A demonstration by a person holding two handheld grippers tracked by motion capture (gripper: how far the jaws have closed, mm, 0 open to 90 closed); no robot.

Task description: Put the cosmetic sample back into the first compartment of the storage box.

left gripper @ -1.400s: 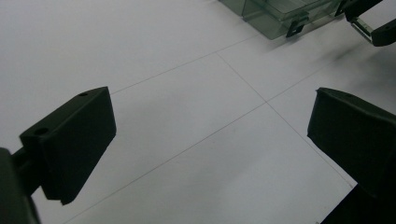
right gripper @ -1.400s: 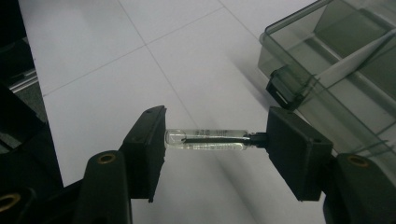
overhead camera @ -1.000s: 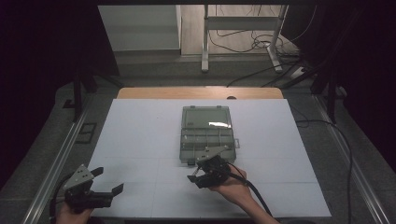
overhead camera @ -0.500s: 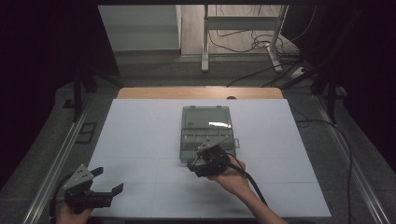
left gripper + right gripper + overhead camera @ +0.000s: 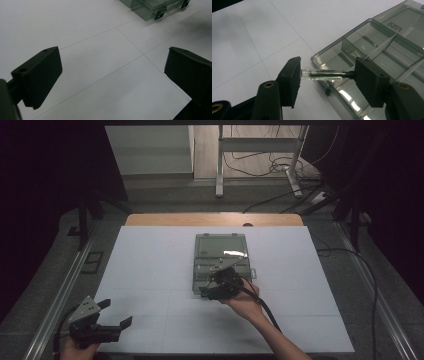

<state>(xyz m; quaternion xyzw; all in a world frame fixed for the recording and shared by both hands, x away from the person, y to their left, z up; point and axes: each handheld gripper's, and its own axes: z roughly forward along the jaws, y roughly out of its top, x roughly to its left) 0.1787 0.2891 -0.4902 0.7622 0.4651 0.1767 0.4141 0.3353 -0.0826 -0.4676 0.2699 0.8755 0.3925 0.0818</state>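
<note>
We note the right gripper [image 5: 327, 75] pinching a small clear tube [image 5: 322, 74] lengthwise, one end against each jaw, the tube lying level across the gap. Something dark runs along the inside of the tube; what it is we cannot tell. Just beyond the jaws sits a smoky translucent compartment box [image 5: 384, 47], its near corner directly under the tube's far half. Through the box lid we see dividers and pale slanted reflections, and some printed lettering too small for us to read.

From the high view, the right gripper [image 5: 222, 285] hovers over the near edge of the box [image 5: 220, 251], which lies flat on the white table sheet [image 5: 150, 270]. The right hand [image 5: 246, 303] comes in behind the tool, its cable trailing back along the forearm.

We find the left gripper [image 5: 102, 320] well apart from the box, low at the near left corner of the sheet, jaws spread wide with nothing between them. Its own view [image 5: 113, 75] shows bare white sheet crossed by thin seam lines between the jaws, and a corner of the box [image 5: 150, 10] far ahead and to the right of them
</note>
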